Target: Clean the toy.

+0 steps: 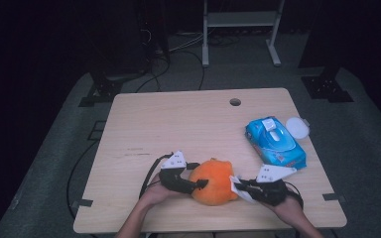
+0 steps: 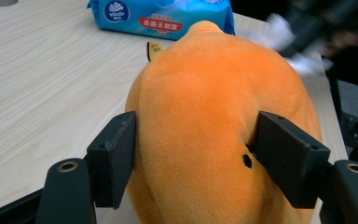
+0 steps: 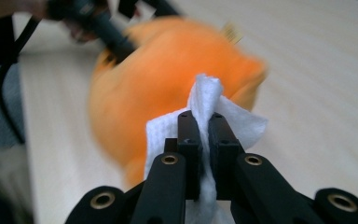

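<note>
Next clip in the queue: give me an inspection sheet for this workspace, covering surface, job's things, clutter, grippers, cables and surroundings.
Surface: light wooden table with a round hole near the far edge.
Job's things: orange plush toy at the near edge; white wipe.
Clutter: blue wipes pack with a round white lid beside it.
Grippers: left gripper clamped on the plush; right gripper shut on the wipe beside the plush.
Cables: black cable loops from the left gripper.
Surroundings: grey floor, white frame legs beyond, dark room.

The blue wipes pack (image 2: 163, 16) reads "vinda" (Chinese beside).
</note>
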The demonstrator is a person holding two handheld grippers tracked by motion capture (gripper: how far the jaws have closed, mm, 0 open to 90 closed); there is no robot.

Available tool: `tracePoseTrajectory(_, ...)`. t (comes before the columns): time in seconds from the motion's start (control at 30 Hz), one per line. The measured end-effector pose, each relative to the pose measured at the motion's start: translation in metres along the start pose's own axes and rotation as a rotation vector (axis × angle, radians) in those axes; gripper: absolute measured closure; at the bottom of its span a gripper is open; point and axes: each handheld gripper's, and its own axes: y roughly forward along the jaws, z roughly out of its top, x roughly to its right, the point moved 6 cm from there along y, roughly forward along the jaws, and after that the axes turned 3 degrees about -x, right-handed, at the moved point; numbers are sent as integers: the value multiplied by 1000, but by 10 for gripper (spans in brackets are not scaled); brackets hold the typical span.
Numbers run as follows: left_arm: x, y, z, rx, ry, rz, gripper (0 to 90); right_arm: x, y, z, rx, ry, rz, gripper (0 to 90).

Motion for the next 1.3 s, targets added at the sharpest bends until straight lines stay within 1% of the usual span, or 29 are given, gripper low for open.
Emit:
tracePoseTrajectory(0.03,0,1,0,3,-5,0,307,0,0,0,0,0,0,848)
tracePoseTrajectory(0.1,-1,3,2,9,-14,7,308,-10,-3,-3,-2,-21,8,848)
tracePoseTrajectory(0.17,-3,5,3,19,-35,18,306,-13,-4,1,9,-34,8,848)
tracePoseTrajectory(0.2,-4,7,5,30,-39,33,298,-13,-3,4,13,-44,5,848)
tracePoseTrajectory(0.27,-4,4,11,70,-31,55,242,-9,3,9,14,-49,-2,848)
tracePoseTrajectory(0.3,-4,-2,16,91,-16,70,204,-7,5,9,14,-45,-5,848)
tracePoseTrajectory(0.33,-4,-6,19,103,-9,70,184,0,6,9,22,-26,-10,848)
tracePoseTrajectory(0.37,-3,-11,21,118,1,63,184,0,6,9,22,-26,-10,848)
tracePoseTrajectory(0.4,0,-15,21,111,9,40,185,4,5,9,27,-16,-22,848)
tracePoseTrajectory(0.43,2,-15,18,89,14,20,186,9,4,9,29,-3,-40,848)
tracePoseTrajectory(0.47,5,-14,12,40,40,6,188,13,4,8,32,5,-47,848)
tracePoseTrajectory(0.5,7,-12,8,13,52,6,189,17,2,7,33,23,-56,848)
tracePoseTrajectory(0.53,9,-9,3,-26,77,7,192,19,1,6,33,30,-64,848)
tracePoseTrajectory(0.57,10,-7,0,-44,97,15,205,21,1,6,34,34,-70,848)
tracePoseTrajectory(0.6,9,-6,0,-41,107,29,236,21,0,6,35,37,-67,848)
tracePoseTrajectory(0.7,8,-3,5,-24,99,56,299,12,2,12,34,-8,-77,848)
tracePoseTrajectory(0.77,9,-2,7,-15,96,55,313,5,4,19,46,-28,-68,848)
tracePoseTrajectory(0.83,10,0,9,-11,100,56,315,-4,9,31,60,-64,-46,848)
tracePoseTrajectory(0.9,10,0,9,-13,100,61,313,-10,15,41,64,-106,-47,848)
tracePoseTrajectory(0.93,8,-1,8,-11,89,71,299,-12,17,44,61,-119,-50,848)
tracePoseTrajectory(0.97,5,-2,8,-8,73,80,260,-11,18,47,62,-127,-56,848)
tracePoseTrajectory(1.0,2,-2,7,-11,38,87,215,-10,19,48,61,-128,-59,848)
tracePoseTrajectory(1.03,0,-2,6,-19,9,81,157,-6,18,48,62,-121,-66,848)
tracePoseTrajectory(1.07,0,-1,5,-18,-10,67,150,-3,17,46,63,-107,-63,848)
tracePoseTrajectory(1.1,1,0,5,-23,-15,50,158,-1,17,46,66,-95,-60,848)
tracePoseTrajectory(1.13,2,1,5,-19,-10,35,206,0,15,45,65,-92,-60,848)
tracePoseTrajectory(1.17,4,2,5,-17,6,38,238,0,15,46,64,-96,-63,848)
tracePoseTrajectory(1.23,8,3,9,-8,33,42,275,-2,15,49,60,-102,-58,848)
tracePoseTrajectory(1.3,10,3,12,-8,58,48,295,-7,19,61,58,-122,-43,848)
